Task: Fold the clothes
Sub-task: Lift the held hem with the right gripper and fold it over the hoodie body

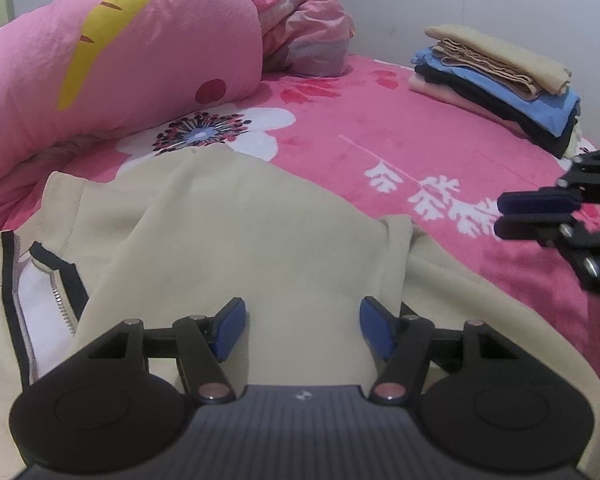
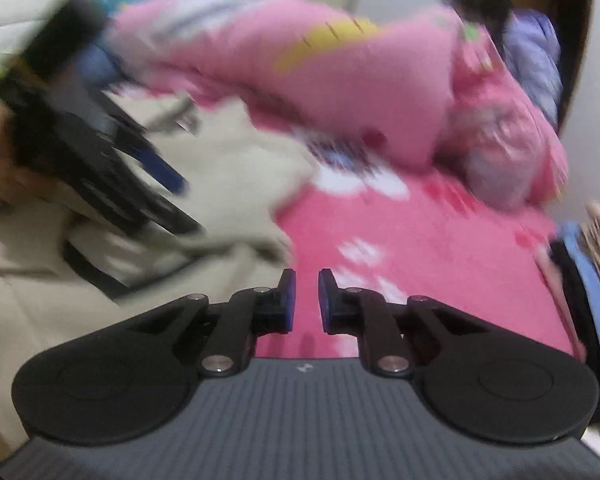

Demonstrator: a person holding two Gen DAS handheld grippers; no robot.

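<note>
A beige zip-up jacket [image 1: 260,216] lies spread on the pink floral blanket [image 1: 380,120], its zipper and dark trim at the left [image 1: 40,280]. My left gripper [image 1: 302,328] hovers low over the jacket, wide open, with nothing between its blue pads. My right gripper [image 1: 500,214] reaches in from the right over bare blanket, clear of the jacket. In the blurred right wrist view the right gripper [image 2: 307,296] is open by a narrow gap and holds nothing. The jacket [image 2: 228,168] lies to its left under the left gripper [image 2: 178,200].
A stack of folded clothes [image 1: 496,80], beige on blue and black, sits at the bed's far right [image 2: 592,280]. A bunched pink quilt [image 1: 120,60] lines the back of the bed. A person in a purple jacket [image 2: 532,48] is by the doorway.
</note>
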